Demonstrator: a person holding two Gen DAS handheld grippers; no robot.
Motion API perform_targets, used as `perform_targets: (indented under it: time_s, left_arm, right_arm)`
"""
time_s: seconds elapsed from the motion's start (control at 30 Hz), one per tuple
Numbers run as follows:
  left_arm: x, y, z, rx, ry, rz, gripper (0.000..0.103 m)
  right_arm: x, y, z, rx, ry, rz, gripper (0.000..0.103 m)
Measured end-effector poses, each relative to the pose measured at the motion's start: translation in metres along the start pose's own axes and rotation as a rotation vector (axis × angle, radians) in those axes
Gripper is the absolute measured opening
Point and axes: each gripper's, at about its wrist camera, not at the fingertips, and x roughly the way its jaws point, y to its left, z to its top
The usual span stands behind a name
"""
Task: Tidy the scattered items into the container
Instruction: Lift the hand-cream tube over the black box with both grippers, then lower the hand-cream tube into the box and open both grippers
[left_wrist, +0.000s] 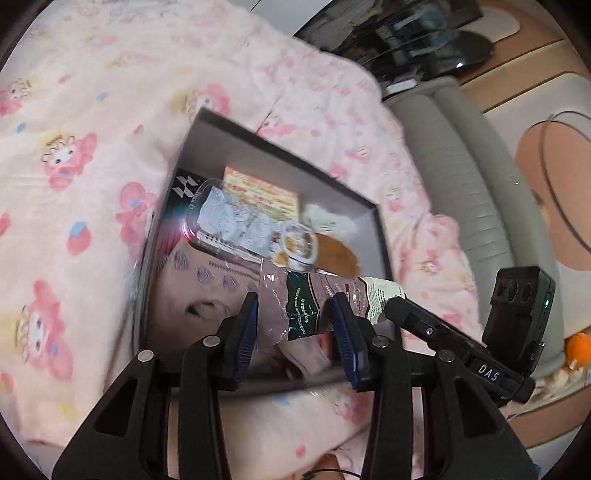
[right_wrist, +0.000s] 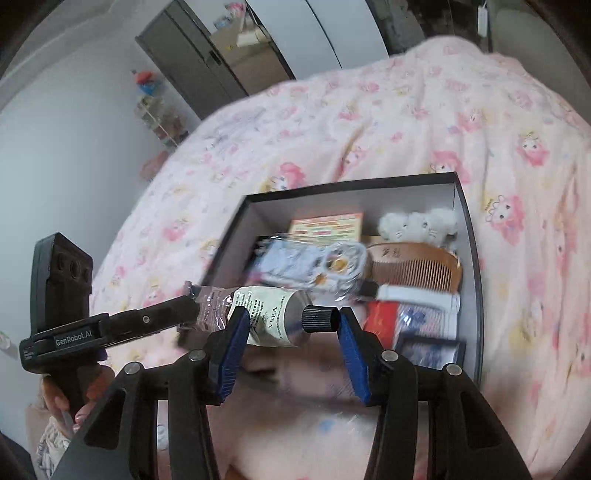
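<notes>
Clearly both grippers, left and right, clamp tube labelled "VSEA".

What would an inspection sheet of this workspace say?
Surface: pink cartoon-print blanket.
Job's things: dark open cardboard box; cream-labelled hand-cream tube with black cap, raised near it.
Clutter: in the box, wooden comb, white fluffy toy, orange card.
Grippers: left gripper and right gripper both clamp the tube.
Cables: nothing seen.
Surroundings: grey cabinet, grey ribbed cushion.
</notes>
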Motion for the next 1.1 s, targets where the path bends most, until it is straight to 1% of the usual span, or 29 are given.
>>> perform_targets:
  time_s: [0.03,0.13,0.23,0.27,0.3,0.37,0.4,0.43,0.5,0.57,0.6,0.63,0.7,0.73,0.8,0.93,1.1]
  left_arm:
    - [0.010,0.002,0.003,-0.009,0.021,0.010,0.040]
    - [0.037,0.011,0.009,-0.020,0.071,0.044,0.041]
    - [0.059,0.009,0.009,-0.003,0.108,0.121,0.042]
    - [0.066,0.006,0.008,0.022,0.120,0.171,0.041]
    - [0.072,0.001,0.007,0.043,0.129,0.212,0.040]
    - [0.079,-0.007,0.003,0.087,0.128,0.283,0.040]
    - [0.078,-0.010,0.000,0.101,0.108,0.308,0.040]
    - [0.074,-0.012,-0.002,0.105,0.083,0.316,0.040]
    - [0.064,-0.017,-0.009,0.116,0.039,0.305,0.040]
    - [0.060,-0.021,-0.018,0.131,0.023,0.274,0.040]
    - [0.061,-0.023,-0.020,0.137,0.032,0.261,0.040]
    - [0.064,-0.023,-0.022,0.138,0.047,0.252,0.040]
    - [0.074,-0.022,-0.023,0.137,0.072,0.264,0.039]
    - [0.074,-0.020,-0.022,0.136,0.077,0.276,0.038]
    - [0.077,-0.018,-0.019,0.132,0.081,0.292,0.038]
    - [0.084,-0.009,-0.015,0.109,0.106,0.282,0.038]
    - [0.085,-0.008,-0.015,0.118,0.099,0.264,0.038]
  right_arm:
    - [0.003,-0.007,0.003,0.010,0.018,0.005,0.045]
    - [0.028,-0.031,0.003,0.060,0.077,0.022,0.045]
    - [0.046,-0.047,-0.002,0.107,0.130,0.030,0.045]
    - [0.052,-0.050,-0.003,0.103,0.155,0.026,0.045]
    - [0.055,-0.050,-0.003,0.090,0.169,0.015,0.045]
    - [0.059,-0.044,-0.004,0.033,0.177,-0.046,0.045]
    - [0.059,-0.042,-0.005,0.010,0.168,-0.075,0.045]
    - [0.055,-0.037,-0.006,-0.023,0.135,-0.121,0.045]
    - [0.042,-0.031,-0.010,-0.068,0.064,-0.179,0.045]
    - [0.032,-0.027,-0.012,-0.089,0.020,-0.198,0.045]
    - [0.032,-0.025,-0.013,-0.098,0.027,-0.190,0.045]
    - [0.034,-0.024,-0.014,-0.102,0.050,-0.182,0.040]
    - [0.041,-0.026,-0.016,-0.093,0.097,-0.180,0.034]
    - [0.045,-0.027,-0.017,-0.090,0.111,-0.182,0.033]
    - [0.052,-0.028,-0.017,-0.096,0.123,-0.197,0.032]
    - [0.061,-0.036,-0.012,-0.064,0.141,-0.183,0.032]
    - [0.065,-0.038,-0.010,-0.063,0.139,-0.185,0.032]
